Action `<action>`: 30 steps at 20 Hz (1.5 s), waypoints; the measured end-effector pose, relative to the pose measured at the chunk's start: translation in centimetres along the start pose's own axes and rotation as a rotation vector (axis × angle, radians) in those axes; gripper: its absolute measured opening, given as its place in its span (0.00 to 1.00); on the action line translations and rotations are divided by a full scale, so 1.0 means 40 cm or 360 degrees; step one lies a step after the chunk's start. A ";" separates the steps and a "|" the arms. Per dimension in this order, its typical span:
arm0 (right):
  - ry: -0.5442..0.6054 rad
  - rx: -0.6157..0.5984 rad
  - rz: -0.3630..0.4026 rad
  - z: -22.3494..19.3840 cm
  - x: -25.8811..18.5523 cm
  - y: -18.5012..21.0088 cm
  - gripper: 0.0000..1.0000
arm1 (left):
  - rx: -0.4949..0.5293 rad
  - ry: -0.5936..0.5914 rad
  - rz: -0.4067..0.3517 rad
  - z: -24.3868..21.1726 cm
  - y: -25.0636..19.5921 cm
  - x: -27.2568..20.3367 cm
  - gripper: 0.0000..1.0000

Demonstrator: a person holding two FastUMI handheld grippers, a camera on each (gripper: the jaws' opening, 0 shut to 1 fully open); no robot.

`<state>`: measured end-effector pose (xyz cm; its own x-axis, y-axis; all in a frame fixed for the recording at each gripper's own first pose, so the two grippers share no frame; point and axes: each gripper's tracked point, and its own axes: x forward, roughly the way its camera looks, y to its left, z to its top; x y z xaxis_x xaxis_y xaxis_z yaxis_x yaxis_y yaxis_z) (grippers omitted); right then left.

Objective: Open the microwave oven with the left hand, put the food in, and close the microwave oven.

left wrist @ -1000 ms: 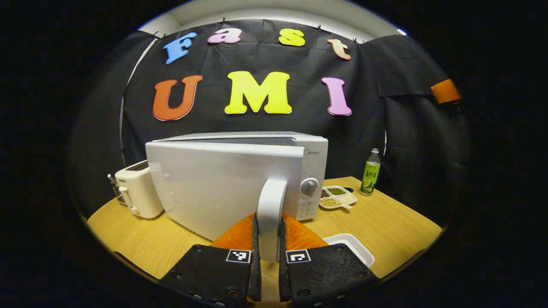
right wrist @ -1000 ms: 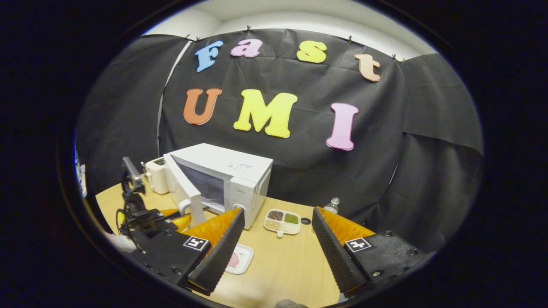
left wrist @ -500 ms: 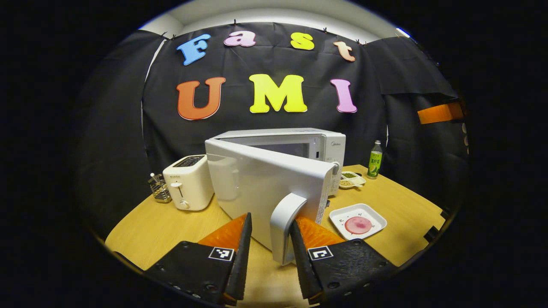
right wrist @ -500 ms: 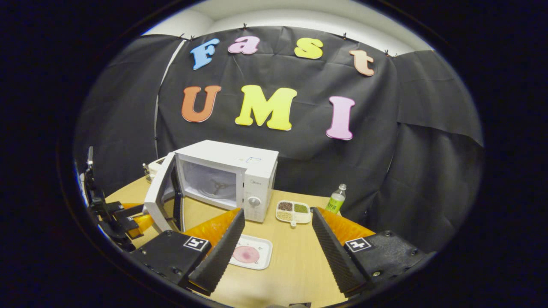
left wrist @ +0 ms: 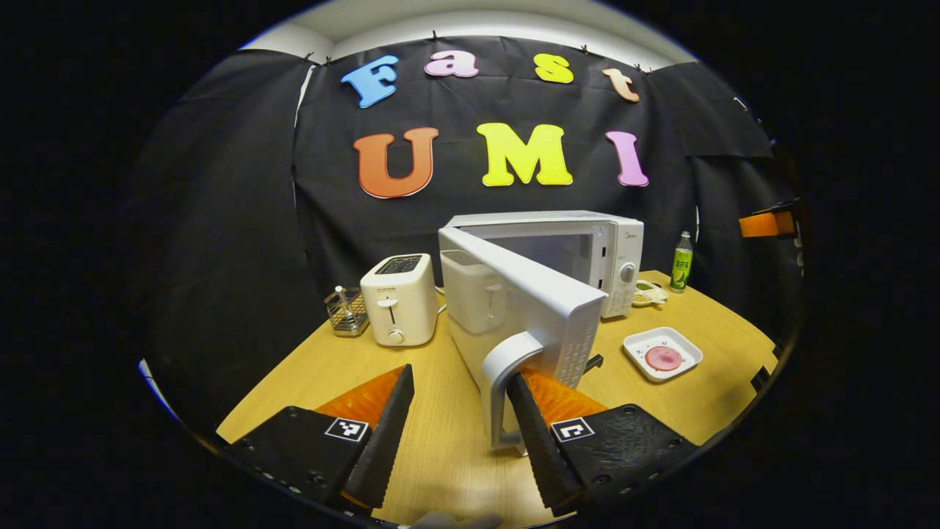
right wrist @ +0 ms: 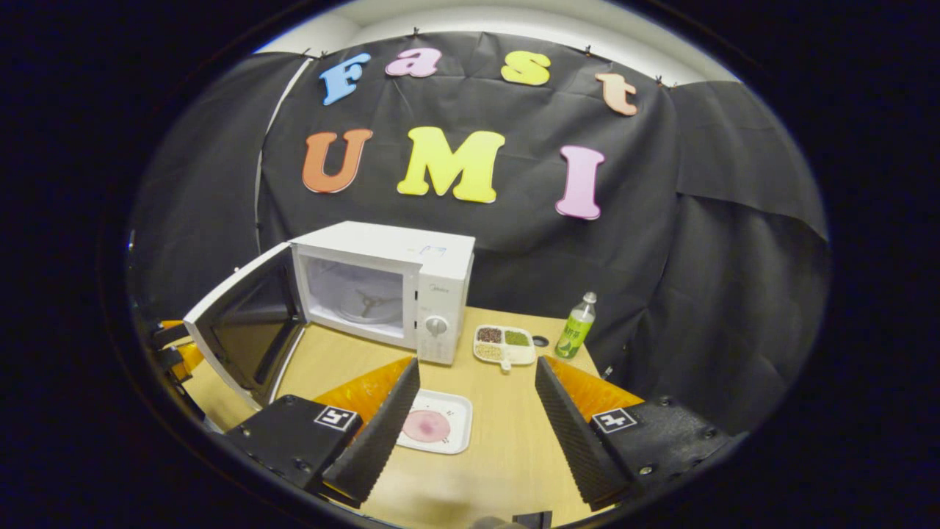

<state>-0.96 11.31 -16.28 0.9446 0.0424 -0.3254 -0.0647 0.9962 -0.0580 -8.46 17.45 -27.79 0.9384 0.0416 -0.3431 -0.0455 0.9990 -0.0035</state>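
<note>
Fingers: left gripper (left wrist: 455,433) spread around door handle (left wrist: 503,382) (one touching) | right gripper (right wrist: 474,426) spread, empty

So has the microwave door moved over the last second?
Yes. In the right gripper view the door has swung further out from the microwave body, leaving the cavity fully exposed.

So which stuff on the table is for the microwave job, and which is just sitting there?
For the job:
microwave oven, its door open
door handle
white tray of pink food
left gripper, open around the handle
right gripper, open above the tray

Just sitting there:
toaster
wire rack
green bottle
divided dish of beans
</note>
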 end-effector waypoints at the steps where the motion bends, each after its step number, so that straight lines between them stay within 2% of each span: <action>1: 0.0021 0.0013 0.0010 -0.009 0.020 0.000 1.00 | -0.0008 0.0007 0.0029 -0.002 0.014 -0.007 0.76; 4: 0.0087 0.0028 0.0059 -0.038 0.084 0.002 0.97 | 0.0029 0.0034 0.0113 -0.007 0.067 -0.029 0.78; 5: 0.0103 0.0013 0.0074 -0.047 0.105 0.003 0.96 | 0.0036 0.0039 0.0139 -0.004 0.080 -0.038 0.75; 6: 0.0123 -0.0005 0.0075 -0.061 0.127 -0.004 1.00 | 0.0042 0.0037 0.0167 0.000 0.097 -0.050 0.82; 7: 0.0154 -0.0014 0.0087 -0.083 0.149 -0.009 0.96 | 0.0049 0.0023 0.0192 0.009 0.112 -0.064 0.82; 8: 0.0194 -0.0004 0.0104 -0.108 0.172 -0.010 0.97 | 0.0058 0.0006 0.0223 0.026 0.126 -0.077 0.82; 9: 0.0243 0.0012 0.0128 -0.132 0.196 -0.007 1.00 | 0.0059 -0.0011 0.0242 0.046 0.130 -0.091 0.75; 10: 0.0299 0.0031 0.0139 -0.161 0.221 -0.006 1.00 | 0.0058 -0.0027 0.0255 0.065 0.134 -0.101 0.88; 11: 0.0355 0.0045 0.0161 -0.193 0.241 -0.004 0.96 | 0.0062 -0.0047 0.0269 0.089 0.134 -0.111 0.80; 14: 0.0545 0.0102 0.0221 -0.309 0.298 0.002 0.89 | 0.0059 -0.0110 0.0265 0.157 0.107 -0.132 0.78; 15: 0.0622 0.0138 0.0257 -0.346 0.311 0.009 0.83 | 0.0061 -0.0126 0.0256 0.179 0.091 -0.137 0.78; 16: 0.0688 0.0180 0.0299 -0.377 0.329 0.020 0.72 | 0.0065 -0.0139 0.0249 0.197 0.074 -0.141 0.78; 19: 0.0846 0.0248 0.0347 -0.457 0.384 0.025 0.58 | 0.0085 -0.0181 0.0217 0.248 0.017 -0.154 0.81; 20: 0.0885 0.0262 0.0344 -0.475 0.399 0.022 0.55 | 0.0082 -0.0193 0.0202 0.260 -0.002 -0.156 0.82; 21: 0.0917 0.0276 0.0348 -0.489 0.408 0.018 0.59 | 0.0077 -0.0201 0.0187 0.272 -0.020 -0.158 0.82; 22: 0.0952 0.0296 0.0360 -0.501 0.414 0.020 0.57 | 0.0079 -0.0215 0.0177 0.283 -0.038 -0.159 0.82; 23: 0.0982 0.0322 0.0380 -0.512 0.420 0.028 0.41 | 0.0081 -0.0221 0.0162 0.293 -0.053 -0.158 0.81; 24: 0.1021 0.0339 0.0394 -0.524 0.421 0.031 0.37 | 0.0087 -0.0227 0.0156 0.298 -0.063 -0.159 0.81; 25: 0.1067 0.0348 0.0407 -0.531 0.418 0.032 0.29 | 0.0095 -0.0236 0.0152 0.304 -0.070 -0.158 0.82; 26: 0.1071 0.0320 0.0383 -0.534 0.439 0.025 0.37 | 0.0097 -0.0239 0.0148 0.306 -0.078 -0.157 0.82; 27: 0.1107 0.0304 0.0369 -0.536 0.433 0.020 0.20 | 0.0092 -0.0239 0.0146 0.311 -0.081 -0.156 0.81; 29: 0.1221 0.0296 0.0360 -0.531 0.425 0.022 0.07 | 0.0074 -0.0243 0.0138 0.310 -0.090 -0.157 0.81; 30: 0.1277 0.0296 0.0360 -0.538 0.427 0.028 0.11 | 0.0076 -0.0244 0.0141 0.311 -0.090 -0.156 0.82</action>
<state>8.18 11.54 -42.20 0.3967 0.2450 -0.8847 -0.1041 0.9695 0.2218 -9.89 13.83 -13.94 0.9728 0.1282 -0.1929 -0.1175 0.9909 0.0661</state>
